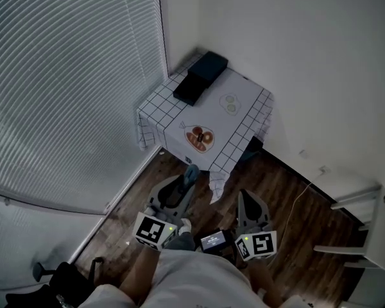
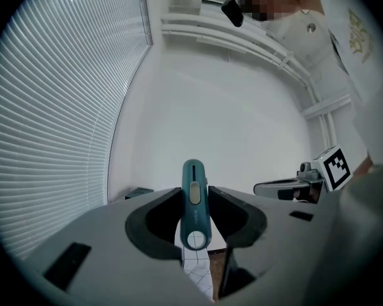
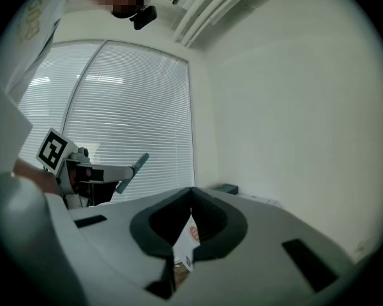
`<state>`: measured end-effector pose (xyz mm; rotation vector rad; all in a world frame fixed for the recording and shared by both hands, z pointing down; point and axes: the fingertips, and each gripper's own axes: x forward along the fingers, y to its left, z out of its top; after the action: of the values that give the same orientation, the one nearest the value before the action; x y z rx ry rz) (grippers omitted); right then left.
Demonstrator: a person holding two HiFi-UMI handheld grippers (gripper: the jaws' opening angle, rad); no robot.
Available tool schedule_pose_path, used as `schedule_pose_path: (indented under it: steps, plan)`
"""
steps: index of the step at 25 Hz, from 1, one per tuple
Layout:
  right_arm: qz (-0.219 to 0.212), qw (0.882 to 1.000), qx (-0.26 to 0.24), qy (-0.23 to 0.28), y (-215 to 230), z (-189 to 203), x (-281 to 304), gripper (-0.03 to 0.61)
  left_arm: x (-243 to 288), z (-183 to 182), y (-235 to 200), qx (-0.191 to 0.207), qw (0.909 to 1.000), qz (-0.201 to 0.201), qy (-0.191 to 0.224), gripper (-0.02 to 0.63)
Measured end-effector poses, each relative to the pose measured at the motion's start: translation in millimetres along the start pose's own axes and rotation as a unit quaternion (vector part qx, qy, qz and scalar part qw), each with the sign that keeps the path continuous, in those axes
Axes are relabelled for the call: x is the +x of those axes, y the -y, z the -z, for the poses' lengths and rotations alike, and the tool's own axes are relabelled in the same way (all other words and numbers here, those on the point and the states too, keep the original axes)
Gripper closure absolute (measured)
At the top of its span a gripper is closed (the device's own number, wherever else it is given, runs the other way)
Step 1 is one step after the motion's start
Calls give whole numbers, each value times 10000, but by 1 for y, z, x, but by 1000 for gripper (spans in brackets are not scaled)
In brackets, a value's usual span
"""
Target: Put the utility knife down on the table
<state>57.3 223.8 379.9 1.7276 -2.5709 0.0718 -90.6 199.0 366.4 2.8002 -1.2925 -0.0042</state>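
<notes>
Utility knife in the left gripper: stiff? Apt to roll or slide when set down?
Probably rigid: the utility knife stands straight out of the left gripper, no sag. Its flattish body with a slider on one face suggests it lies still rather than rolls. The smooth casing might skid slightly on the checked tablecloth.

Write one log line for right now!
left tongs: shut on knife | right tongs: shut, empty | table: ahead, knife not down yet

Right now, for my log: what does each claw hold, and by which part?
Left claw grips the utility knife by its rear half; right claw shut, empty.
</notes>
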Motion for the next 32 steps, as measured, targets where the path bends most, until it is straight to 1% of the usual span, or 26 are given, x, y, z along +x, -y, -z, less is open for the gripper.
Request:
schedule_pose_path:
  steps: [5,7,9,15,18,20,24,32]
  plan:
    - [58,10000,53,-36,1,-2,37,571,17,-3,-35,87,10000,2,38,477]
    - [86,9999,46,-45,0,0,48,571,20,-1,-46,21,10000,7,42,476]
    - [140,9999,60,-61,-1,3,56,571,23,0,-56,-78,10000,21,13,477]
    - [249,9996,83,-60,4,2,75,571,42,2,-74,9,9999,111,36,477]
    - [301,9994,120,-80,15,3,85,571,53,3,-77,-37,9999,153,-37,477]
    - [285,9995,110,-75,23,1,95,571,64,1,-81,-124,9998,111,-52,476]
    - [182,9997,30,-135,46,0,118,571,92,-1,-95,-107,9999,-15,-19,476]
    - [-29,9993,108,-352,100,10,169,571,154,-11,-124,-163,9992,-356,-25,476]
